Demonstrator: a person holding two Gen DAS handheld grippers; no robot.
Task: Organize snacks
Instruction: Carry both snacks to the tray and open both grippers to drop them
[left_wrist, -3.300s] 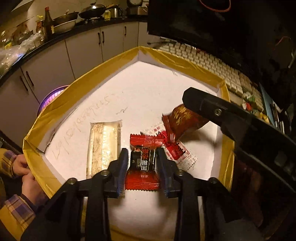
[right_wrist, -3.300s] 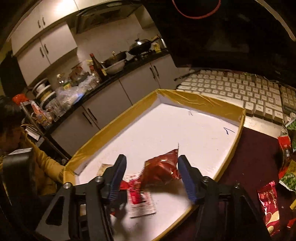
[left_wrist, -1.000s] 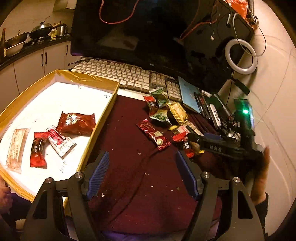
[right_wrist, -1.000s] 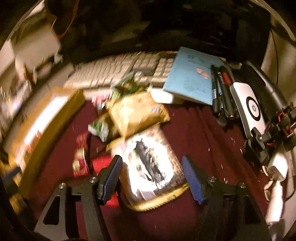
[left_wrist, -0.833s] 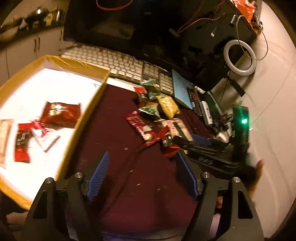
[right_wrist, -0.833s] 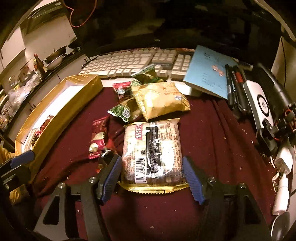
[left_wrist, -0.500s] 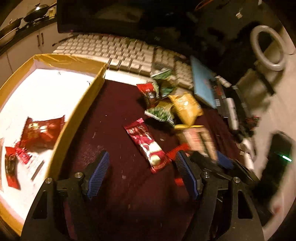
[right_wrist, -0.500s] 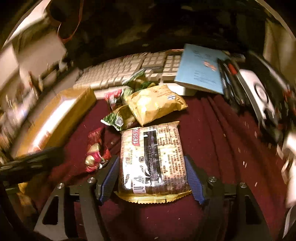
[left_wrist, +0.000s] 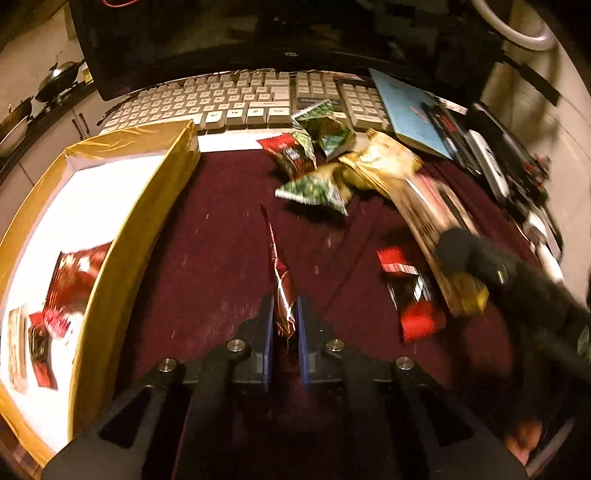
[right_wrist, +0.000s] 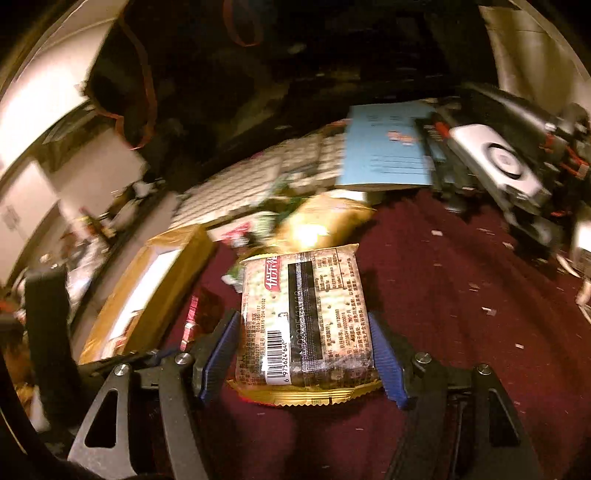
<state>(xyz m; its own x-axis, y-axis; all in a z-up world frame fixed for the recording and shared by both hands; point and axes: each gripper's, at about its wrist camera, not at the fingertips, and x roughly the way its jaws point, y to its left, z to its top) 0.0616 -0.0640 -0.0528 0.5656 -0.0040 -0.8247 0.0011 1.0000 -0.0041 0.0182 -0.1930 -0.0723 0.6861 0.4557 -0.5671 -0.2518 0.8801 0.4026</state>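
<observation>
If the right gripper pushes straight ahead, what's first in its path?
Likely the shiny gold snack bag, just past the clear cracker pack already between the right gripper's pads; depth is unclear.

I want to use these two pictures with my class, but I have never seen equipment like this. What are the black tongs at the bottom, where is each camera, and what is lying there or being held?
A person holds a hand-worked gripper in each hand; a camera on each looks along its fingers. In the left view, the left gripper has just closed on a red snack packet above the dark red cloth. In the right view, the right gripper straddles a cracker pack; whether it squeezes is unclear. Green and gold packets, a keyboard and a gold-edged box holding snacks lie nearby.
</observation>
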